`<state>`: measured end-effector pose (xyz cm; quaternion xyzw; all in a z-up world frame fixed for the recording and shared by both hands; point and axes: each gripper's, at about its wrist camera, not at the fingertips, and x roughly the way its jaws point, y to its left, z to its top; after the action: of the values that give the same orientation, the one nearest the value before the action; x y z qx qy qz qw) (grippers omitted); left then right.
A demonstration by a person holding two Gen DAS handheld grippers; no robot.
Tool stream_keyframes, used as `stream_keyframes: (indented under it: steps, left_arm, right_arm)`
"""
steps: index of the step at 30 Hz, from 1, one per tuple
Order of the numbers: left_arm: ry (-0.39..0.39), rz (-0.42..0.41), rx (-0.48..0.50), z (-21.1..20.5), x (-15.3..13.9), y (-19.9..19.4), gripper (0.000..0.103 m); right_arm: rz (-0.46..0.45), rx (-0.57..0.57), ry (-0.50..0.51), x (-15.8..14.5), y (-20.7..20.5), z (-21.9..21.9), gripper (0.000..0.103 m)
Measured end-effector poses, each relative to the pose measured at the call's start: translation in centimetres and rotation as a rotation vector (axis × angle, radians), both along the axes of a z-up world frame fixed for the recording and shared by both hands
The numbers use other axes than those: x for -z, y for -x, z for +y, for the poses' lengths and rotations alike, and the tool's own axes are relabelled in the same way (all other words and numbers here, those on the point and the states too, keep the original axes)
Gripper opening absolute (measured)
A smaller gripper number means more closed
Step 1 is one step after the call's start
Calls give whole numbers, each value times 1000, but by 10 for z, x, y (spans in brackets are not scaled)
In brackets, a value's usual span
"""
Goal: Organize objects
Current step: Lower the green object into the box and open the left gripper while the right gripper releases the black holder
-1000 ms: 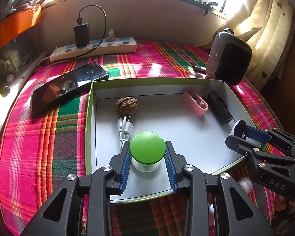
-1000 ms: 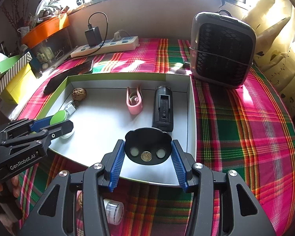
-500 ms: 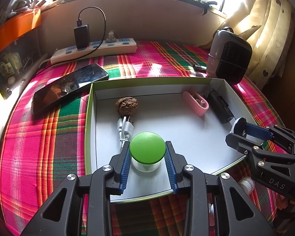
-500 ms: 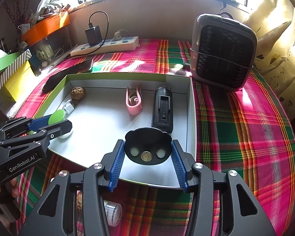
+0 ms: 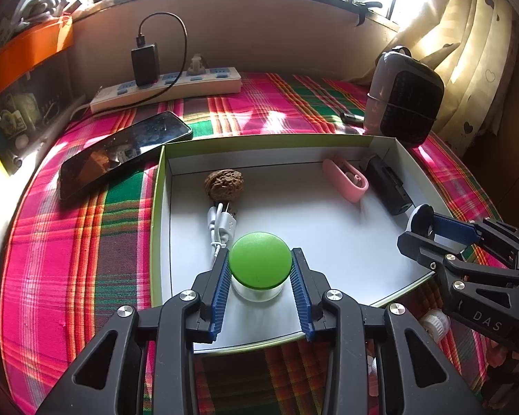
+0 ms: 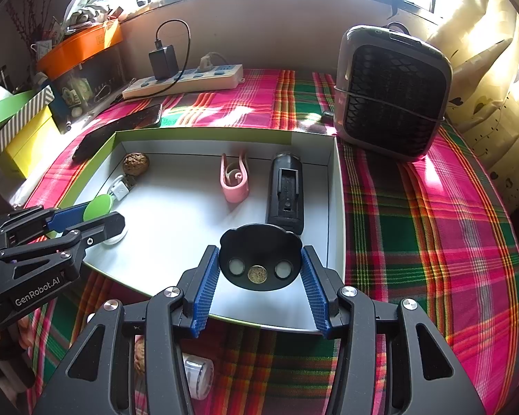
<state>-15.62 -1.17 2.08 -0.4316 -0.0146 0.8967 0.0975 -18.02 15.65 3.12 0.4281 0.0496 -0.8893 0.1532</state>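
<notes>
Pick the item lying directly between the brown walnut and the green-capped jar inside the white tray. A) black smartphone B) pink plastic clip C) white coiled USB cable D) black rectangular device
C: in the left wrist view the white coiled USB cable lies in the white tray, just nearer than the brown walnut and just beyond the green-capped jar held in the left gripper.

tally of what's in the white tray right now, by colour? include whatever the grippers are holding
Green: 1, jar lid in left gripper
Black: 2, round holder in right gripper, black case
Pink: 1, clip
Brown: 1, walnut
White: 1, cable
Total: 6
</notes>
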Motion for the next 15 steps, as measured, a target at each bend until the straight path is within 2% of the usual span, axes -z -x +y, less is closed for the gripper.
stream_keyframes:
  steps: [15]
  left_arm:
    - [0,-3,-1,0,0,0,42]
  right_arm:
    - [0,11,14,-1,-2,0,49]
